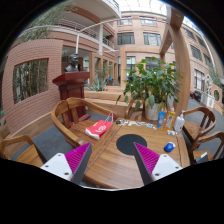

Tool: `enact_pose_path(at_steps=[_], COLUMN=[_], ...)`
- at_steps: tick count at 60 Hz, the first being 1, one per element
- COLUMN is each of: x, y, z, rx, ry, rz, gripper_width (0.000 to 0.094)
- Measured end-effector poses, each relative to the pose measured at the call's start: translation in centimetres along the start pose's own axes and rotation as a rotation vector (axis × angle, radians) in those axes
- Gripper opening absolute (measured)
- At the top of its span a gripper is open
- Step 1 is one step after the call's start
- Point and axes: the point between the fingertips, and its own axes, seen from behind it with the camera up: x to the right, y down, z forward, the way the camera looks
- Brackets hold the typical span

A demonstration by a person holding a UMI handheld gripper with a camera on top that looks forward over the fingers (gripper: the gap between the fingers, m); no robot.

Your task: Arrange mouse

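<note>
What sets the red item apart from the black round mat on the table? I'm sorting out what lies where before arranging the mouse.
The red item is bright red with a white patch and roughly rectangular; the black round mat is plain dark and circular. The red item lies beyond the left finger of the hand-held gripper, near the chair; the mat lies just ahead, between the open fingers. Both rest flat on the wooden table.

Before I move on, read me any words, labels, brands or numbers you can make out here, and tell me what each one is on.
No text can be read in this view.
Red item on the wooden table: any print on it is too small to read.
Blue container near the potted plant: any label is too blurred to read.
Black round mat: shows no marking.
The gripper has open jaws, holding nothing.
</note>
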Motion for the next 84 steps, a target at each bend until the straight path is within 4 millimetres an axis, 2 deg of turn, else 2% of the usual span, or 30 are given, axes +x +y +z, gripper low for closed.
enact_pose_path(at_steps=[6, 8, 18, 22, 27, 36, 43, 52, 56, 65, 72, 79, 84], x=[1.5, 3.4, 10.0, 13.1, 17.4, 25.4, 31.0, 36.5, 37.8, 39.4, 40.4, 41.2, 41.9], y=[2.7, 4.8, 12.7, 15.0, 16.6, 17.2, 16.7, 16.8, 16.9, 16.0, 15.7, 15.7, 16.1], z=[0.3, 1.9, 6.0, 7.6, 9.7, 14.3, 18.0, 22.1, 24.0, 27.9, 29.7, 31.3, 31.9], rx=[-0.059, -0.081, -0.204, -0.239, -0.249, -0.229, -0.207, -0.212, -0.218, -0.214, -0.233, -0.258, -0.286], ry=[0.029, 0.039, 0.105, 0.14, 0.188, 0.291, 0.367, 0.429, 0.431, 0.407, 0.438, 0.474, 0.519], rz=[0.006, 0.007, 0.03, 0.052, 0.09, 0.161, 0.203, 0.257, 0.285, 0.344, 0.338, 0.306, 0.256], gripper_width=[0.085, 0.0849, 0.0851, 0.0851, 0.0852, 0.0849, 0.085, 0.085, 0.0845, 0.084, 0.0814, 0.075, 0.0649])
